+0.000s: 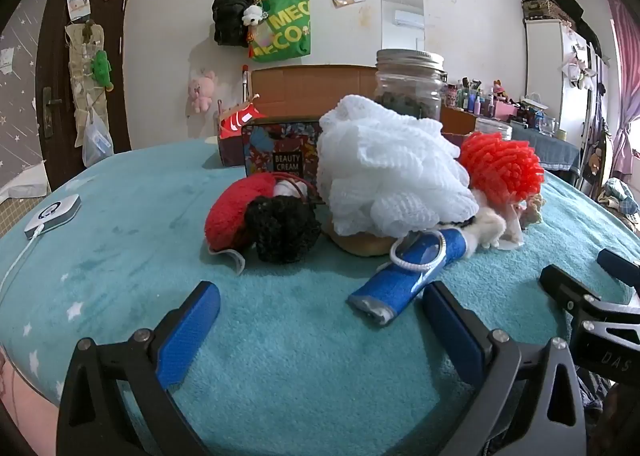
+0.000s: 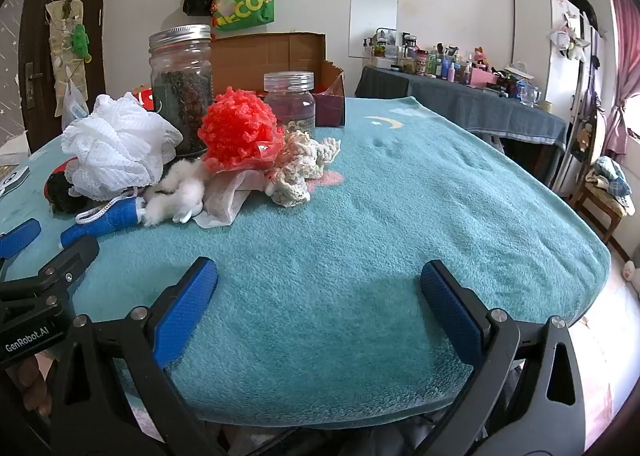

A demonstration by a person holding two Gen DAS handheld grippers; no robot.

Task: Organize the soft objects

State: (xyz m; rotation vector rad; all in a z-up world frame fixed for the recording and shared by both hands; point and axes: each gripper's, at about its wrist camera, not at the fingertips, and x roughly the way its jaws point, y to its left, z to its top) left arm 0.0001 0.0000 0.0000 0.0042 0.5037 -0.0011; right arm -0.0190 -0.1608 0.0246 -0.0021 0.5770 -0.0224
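Observation:
A heap of soft things lies on the teal blanket (image 1: 280,336). It holds a white mesh sponge (image 1: 392,172), an orange-red pom-pom (image 1: 500,164), a red plush ball (image 1: 232,212), a black scrubby (image 1: 284,228), a blue rolled cloth (image 1: 404,272) and white cotton fluff (image 2: 176,192). A cream crochet piece (image 2: 300,164) shows in the right wrist view beside the pom-pom (image 2: 240,132). My left gripper (image 1: 320,324) is open, just short of the blue roll. My right gripper (image 2: 320,304) is open over bare blanket, right of the heap. Both hold nothing.
Behind the heap stand a tall glass jar of dark bits (image 2: 182,88), a smaller clear jar (image 2: 290,100), a patterned tin (image 1: 280,152) and an open cardboard box (image 2: 272,56). A white charger (image 1: 52,216) lies far left. The blanket edge (image 2: 580,288) drops off right.

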